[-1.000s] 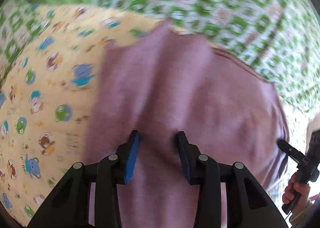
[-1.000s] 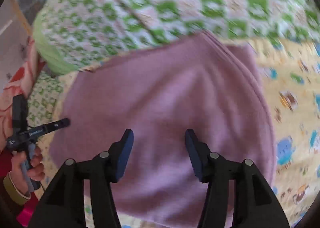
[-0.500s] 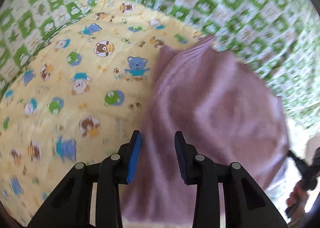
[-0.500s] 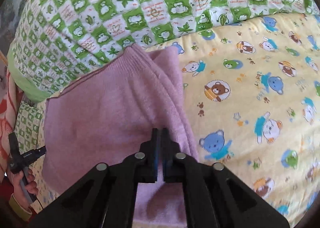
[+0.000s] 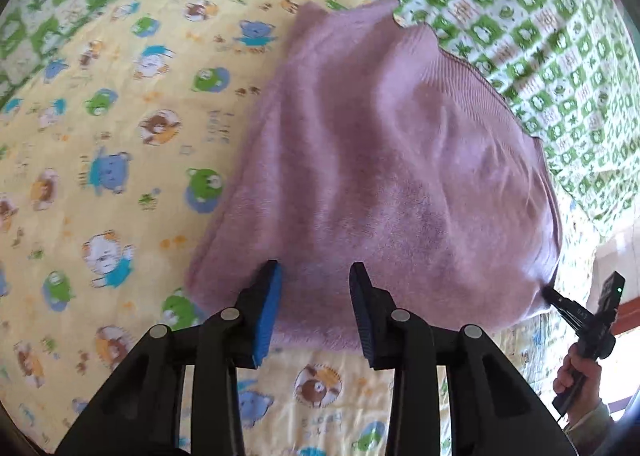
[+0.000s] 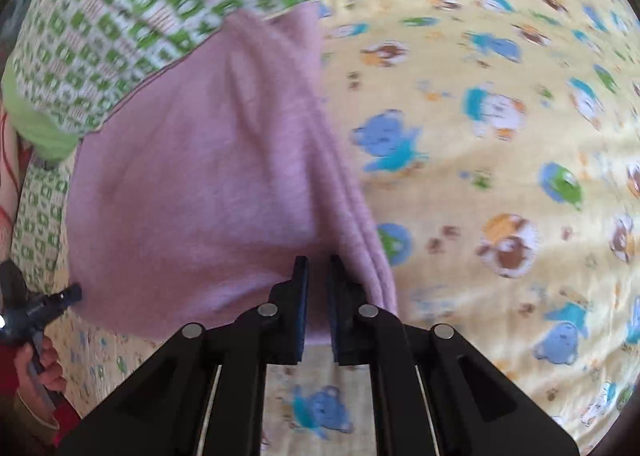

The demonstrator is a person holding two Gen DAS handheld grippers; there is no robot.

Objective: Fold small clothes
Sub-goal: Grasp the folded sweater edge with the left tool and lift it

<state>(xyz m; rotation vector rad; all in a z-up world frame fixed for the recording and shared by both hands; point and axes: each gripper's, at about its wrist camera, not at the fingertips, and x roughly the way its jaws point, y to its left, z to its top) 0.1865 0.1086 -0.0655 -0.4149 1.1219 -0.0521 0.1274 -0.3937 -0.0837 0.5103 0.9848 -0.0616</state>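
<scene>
Purple knit garment (image 5: 392, 160) lies folded, right gripper (image 6: 317, 268) opening over its edge.

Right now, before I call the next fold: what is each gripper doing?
Left gripper: open over the near edge of the purple garment, not pinching it.
Right gripper: pinching the garment's folded edge, jaws just opening.

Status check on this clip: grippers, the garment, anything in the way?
Left gripper opening over purple garment's near edge, nothing pinched. Right gripper opening slightly, narrow gap, garment fold between pads. Garment folded on yellow animal-print quilt. Nothing obstructing.
</scene>
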